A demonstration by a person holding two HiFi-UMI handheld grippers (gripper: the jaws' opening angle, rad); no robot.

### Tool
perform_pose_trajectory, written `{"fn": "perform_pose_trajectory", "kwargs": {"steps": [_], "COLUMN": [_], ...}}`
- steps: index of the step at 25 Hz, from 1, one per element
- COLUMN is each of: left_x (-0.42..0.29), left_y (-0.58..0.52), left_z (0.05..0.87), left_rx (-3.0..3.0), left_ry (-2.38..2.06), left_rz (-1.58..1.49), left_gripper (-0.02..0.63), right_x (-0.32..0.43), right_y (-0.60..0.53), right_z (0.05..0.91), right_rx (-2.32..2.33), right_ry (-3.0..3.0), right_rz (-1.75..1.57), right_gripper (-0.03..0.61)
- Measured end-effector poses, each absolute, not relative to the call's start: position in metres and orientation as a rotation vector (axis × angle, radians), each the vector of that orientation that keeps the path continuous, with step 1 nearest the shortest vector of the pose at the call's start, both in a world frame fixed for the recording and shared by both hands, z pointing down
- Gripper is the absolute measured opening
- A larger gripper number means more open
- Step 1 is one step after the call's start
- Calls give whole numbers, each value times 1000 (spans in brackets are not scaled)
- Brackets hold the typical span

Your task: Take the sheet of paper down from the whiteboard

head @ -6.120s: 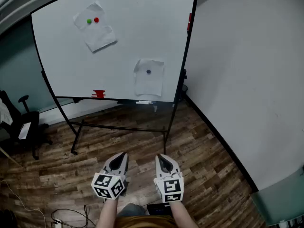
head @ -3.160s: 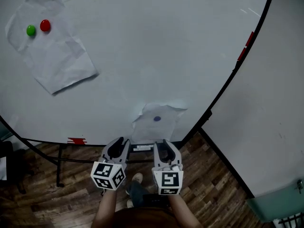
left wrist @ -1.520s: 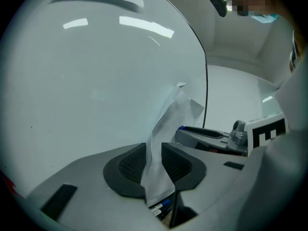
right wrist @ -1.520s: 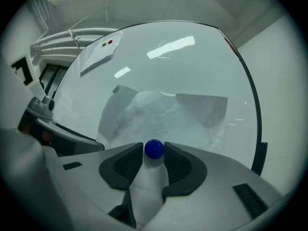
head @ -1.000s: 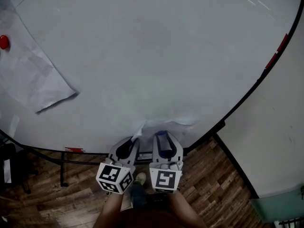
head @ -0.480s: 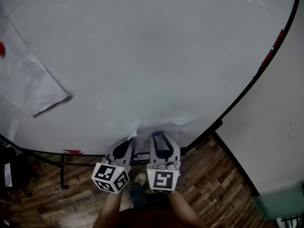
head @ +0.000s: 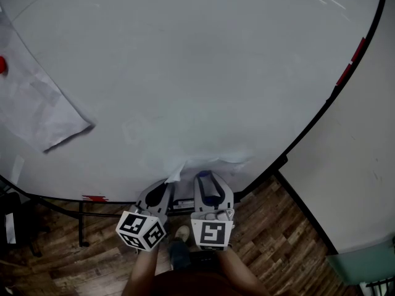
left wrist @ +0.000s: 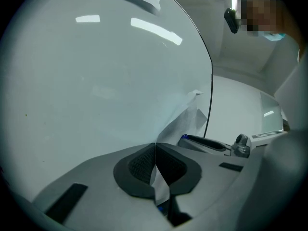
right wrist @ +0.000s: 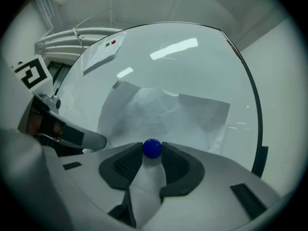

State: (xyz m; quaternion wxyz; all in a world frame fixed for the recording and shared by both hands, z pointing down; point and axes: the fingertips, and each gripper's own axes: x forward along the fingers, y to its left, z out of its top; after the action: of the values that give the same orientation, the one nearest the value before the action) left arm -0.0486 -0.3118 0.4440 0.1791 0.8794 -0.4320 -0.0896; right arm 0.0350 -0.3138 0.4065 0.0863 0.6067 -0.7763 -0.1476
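We face a large white whiteboard [head: 185,73] that fills most of the head view. Brown wood-plank floor [head: 271,227] lies below it, and a pale wall [head: 358,165] stands to its right. A crumpled white sheet of paper [head: 210,159] hangs at the whiteboard's lower edge, with a round blue magnet [right wrist: 152,148] on it. Our left gripper [head: 166,184] is clamped tight on the sheet's left edge. Our right gripper [head: 207,177] has its pads pressed on either side of the blue magnet. A second creased white sheet [head: 37,110] with a red magnet [head: 2,65] hangs at the whiteboard's far left. The whiteboard's black frame [head: 313,121] curves past near the right of the crumpled sheet, and bare board stretches above it.
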Motion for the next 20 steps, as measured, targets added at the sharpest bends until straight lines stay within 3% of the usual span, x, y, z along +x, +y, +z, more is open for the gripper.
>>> {"fn": "perform_pose_trajectory", "kwargs": {"steps": [20], "left_x": [-60], "left_y": [-306], "left_z": [442], "left_rx": [2367], "left_ry": [-1132], "left_rz": [-398], "left_gripper": [25], "right_x": [30], "right_y": [-302], "right_z": [408], "right_rx": [1783], "right_ry": [-2329], "right_rz": [-427], "right_gripper": [137]}}
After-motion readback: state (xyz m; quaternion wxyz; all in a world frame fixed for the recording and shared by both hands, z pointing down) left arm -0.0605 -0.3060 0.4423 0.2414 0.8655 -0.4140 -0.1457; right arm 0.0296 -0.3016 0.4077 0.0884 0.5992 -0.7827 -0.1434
